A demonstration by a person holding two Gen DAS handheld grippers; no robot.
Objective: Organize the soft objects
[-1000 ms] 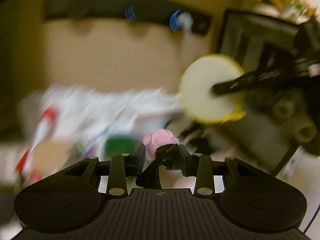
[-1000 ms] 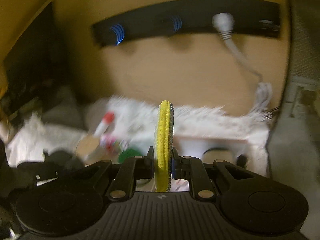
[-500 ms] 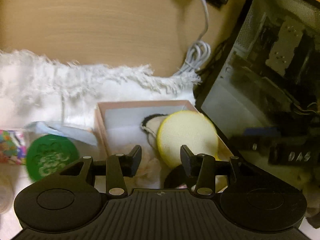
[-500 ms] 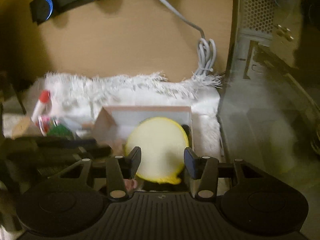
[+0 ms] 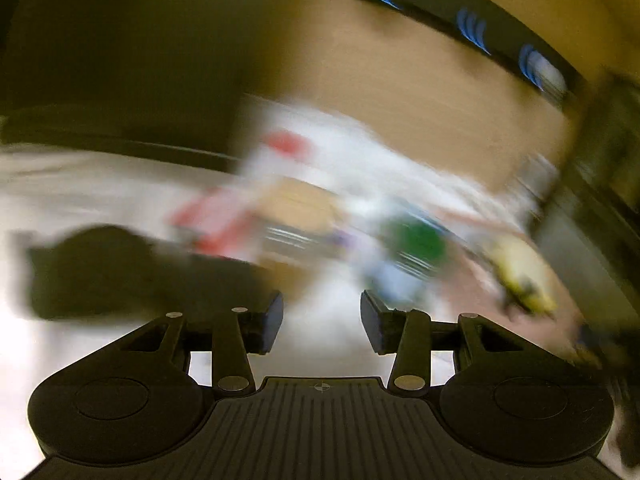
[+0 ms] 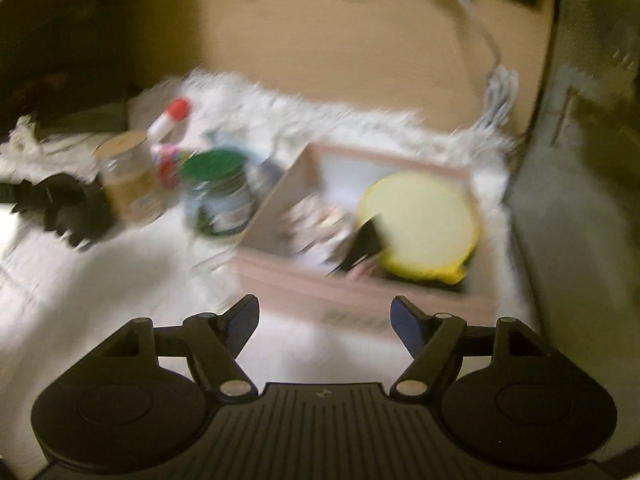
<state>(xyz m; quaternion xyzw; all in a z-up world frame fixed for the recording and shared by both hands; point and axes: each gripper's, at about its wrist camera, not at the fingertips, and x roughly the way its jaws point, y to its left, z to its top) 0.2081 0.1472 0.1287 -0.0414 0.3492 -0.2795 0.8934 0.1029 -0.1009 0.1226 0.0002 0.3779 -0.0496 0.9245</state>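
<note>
A round yellow sponge (image 6: 420, 226) lies in the right part of a pink box (image 6: 360, 304) on a white fluffy cloth (image 6: 120, 280). Other soft items (image 6: 320, 224) lie blurred in the box's left part. My right gripper (image 6: 325, 320) is open and empty, just in front of the box's near wall. My left gripper (image 5: 322, 322) is open and empty; its view is heavily blurred. There the yellow sponge (image 5: 520, 268) shows at the right.
A green-lidded jar (image 6: 218, 196), a cork-lidded jar (image 6: 128, 176) and a red-capped tube (image 6: 170, 118) stand left of the box. A dark object (image 6: 68, 208) lies further left. A computer case (image 6: 580, 120) stands at the right. A white cable (image 6: 500, 80) hangs behind.
Both grippers have let go: the pink item and the yellow sponge now lie in the box. Both grippers have pulled back, the left one swinging left.
</note>
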